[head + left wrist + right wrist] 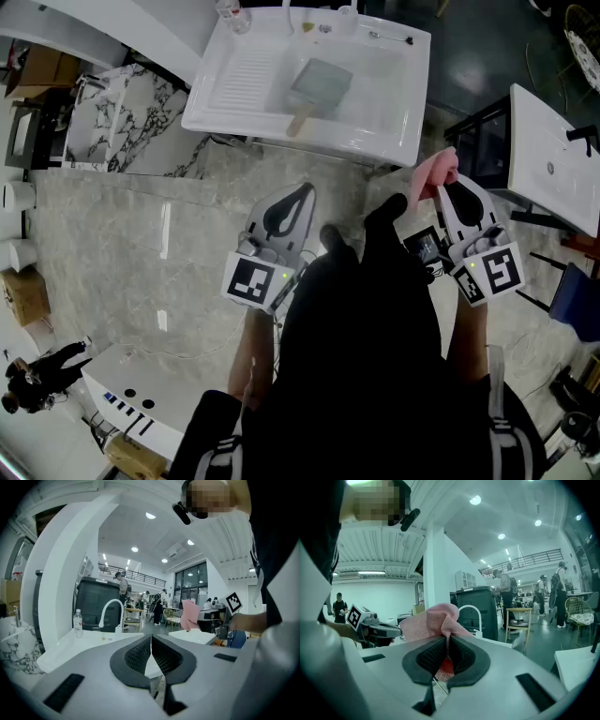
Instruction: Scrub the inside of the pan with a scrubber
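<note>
**Scrubber in our gripper, pan waiting in the sink**

We carry the pink mesh scrubber (433,620) clenched in our right gripper (447,638). Its jaws pinch one fold, so most of the cloth bunches out beyond the tips; we judge that this leaves a free wad to rub with. Our left gripper (151,638) is clenched on nothing, its jaws meeting edge to edge, and we reckon it is spare for steadying the pan. We hold both grippers roughly level in front of us, well apart from the pan.

The pan (319,86), grey and squarish with a pale wooden handle, lies in the basin of the white sink (398,131) beside the ribbed draining board, its handle pointing our way. Scrubbing has not begun.

The sink is glossy white, with a curved white faucet (110,609) and a clear bottle (78,623) at its back edge. Under us is a polished, marble-patterned floor (141,234) that mirrors the lamps. Around us is a big open hall with ceiling lights, a railed upper gallery, further white sink units and distant people.
</note>
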A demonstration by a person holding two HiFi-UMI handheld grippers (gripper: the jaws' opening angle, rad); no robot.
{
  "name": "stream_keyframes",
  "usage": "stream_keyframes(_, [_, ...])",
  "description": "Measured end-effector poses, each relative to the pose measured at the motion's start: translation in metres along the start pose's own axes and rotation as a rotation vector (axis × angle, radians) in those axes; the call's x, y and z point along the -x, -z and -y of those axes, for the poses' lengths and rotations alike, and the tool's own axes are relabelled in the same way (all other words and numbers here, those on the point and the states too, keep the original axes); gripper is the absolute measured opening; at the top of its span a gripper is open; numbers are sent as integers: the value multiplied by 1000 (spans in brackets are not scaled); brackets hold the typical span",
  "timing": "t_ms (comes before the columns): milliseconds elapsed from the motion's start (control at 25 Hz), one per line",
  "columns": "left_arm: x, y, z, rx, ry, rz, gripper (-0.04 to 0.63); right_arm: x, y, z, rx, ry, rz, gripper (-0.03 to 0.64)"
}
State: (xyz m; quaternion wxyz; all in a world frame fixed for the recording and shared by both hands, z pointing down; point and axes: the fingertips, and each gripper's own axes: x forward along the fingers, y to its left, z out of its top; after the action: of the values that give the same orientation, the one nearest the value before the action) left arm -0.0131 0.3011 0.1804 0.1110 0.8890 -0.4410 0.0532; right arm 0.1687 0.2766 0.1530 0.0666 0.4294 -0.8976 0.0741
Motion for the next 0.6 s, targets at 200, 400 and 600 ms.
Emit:
stream_keyframes(200, [8, 10, -9, -7, -5, -10, 37, -6, 1, -14, 18, -16, 3, 34])
stream_keyframes(400, [22, 12, -16, 1, -32, 0, 37, -11, 1, -20, 24, -23, 3, 34])
stream_keyframes(600, [38, 21, -24, -8, -48, -5, 37, -25, -6, -34, 14, -55, 19, 34])
